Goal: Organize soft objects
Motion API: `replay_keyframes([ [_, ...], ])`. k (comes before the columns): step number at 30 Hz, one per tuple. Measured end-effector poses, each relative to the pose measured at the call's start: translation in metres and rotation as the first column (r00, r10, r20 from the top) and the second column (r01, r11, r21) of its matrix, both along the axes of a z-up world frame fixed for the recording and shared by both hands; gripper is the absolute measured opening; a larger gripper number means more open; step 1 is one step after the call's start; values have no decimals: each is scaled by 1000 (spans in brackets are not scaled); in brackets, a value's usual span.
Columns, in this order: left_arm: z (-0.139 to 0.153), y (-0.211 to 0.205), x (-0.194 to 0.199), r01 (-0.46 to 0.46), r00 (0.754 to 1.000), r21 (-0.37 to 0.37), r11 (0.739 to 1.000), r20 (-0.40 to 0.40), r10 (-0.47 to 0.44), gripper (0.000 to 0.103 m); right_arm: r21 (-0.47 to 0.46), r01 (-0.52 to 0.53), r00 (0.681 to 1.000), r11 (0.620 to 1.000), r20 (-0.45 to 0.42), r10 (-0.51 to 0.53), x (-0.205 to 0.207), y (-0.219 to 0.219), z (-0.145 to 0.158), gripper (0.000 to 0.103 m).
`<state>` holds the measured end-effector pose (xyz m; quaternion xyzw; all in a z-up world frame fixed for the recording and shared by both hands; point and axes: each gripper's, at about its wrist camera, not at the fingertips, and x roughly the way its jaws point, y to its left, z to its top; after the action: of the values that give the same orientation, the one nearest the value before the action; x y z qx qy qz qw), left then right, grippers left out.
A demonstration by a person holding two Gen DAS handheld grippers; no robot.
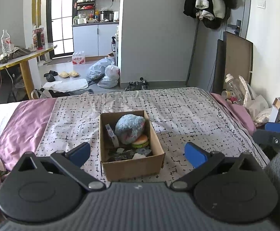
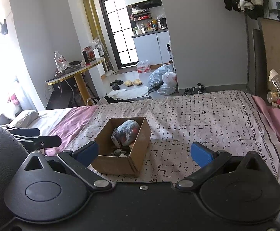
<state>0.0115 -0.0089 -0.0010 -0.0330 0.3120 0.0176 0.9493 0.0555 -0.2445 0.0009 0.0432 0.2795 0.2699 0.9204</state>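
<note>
Counting from the lower edge of each wrist view, there are two grippers and one box. The left gripper (image 1: 138,153) has its two blue-tipped fingers (image 1: 80,152) spread wide, holding nothing and touching nothing; the right gripper (image 2: 148,152) is likewise wide open and empty, its fingers (image 2: 200,154) clear of everything.

Between the left gripper's fingers, at the centre of the frame, sits one open brown cardboard box (image 1: 132,165) on the white bedspread with a black broken-grid print (image 1: 188,111). In the right view the box (image 2: 116,163) lies just left of centre, beside the left-hand finger.

Inside are one fluffy blue-and-pink plush toy (image 1: 130,128), slumped against the far wall, one small burger-shaped soft toy (image 1: 140,142) tucked under it, one small pale upright item at the left wall, too small to identify, and some scraps on the box floor.

Farther back, at the left of the frame, a pink satin sheet (image 1: 22,127) adjoins the bedspread.
</note>
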Motion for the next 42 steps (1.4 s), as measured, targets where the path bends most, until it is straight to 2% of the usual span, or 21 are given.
replay_keyframes([
  [42,4,0,-4,-33,999,8,999,6,33,103,-47,8,1000,999,-3,-8,-1,4,5,103],
])
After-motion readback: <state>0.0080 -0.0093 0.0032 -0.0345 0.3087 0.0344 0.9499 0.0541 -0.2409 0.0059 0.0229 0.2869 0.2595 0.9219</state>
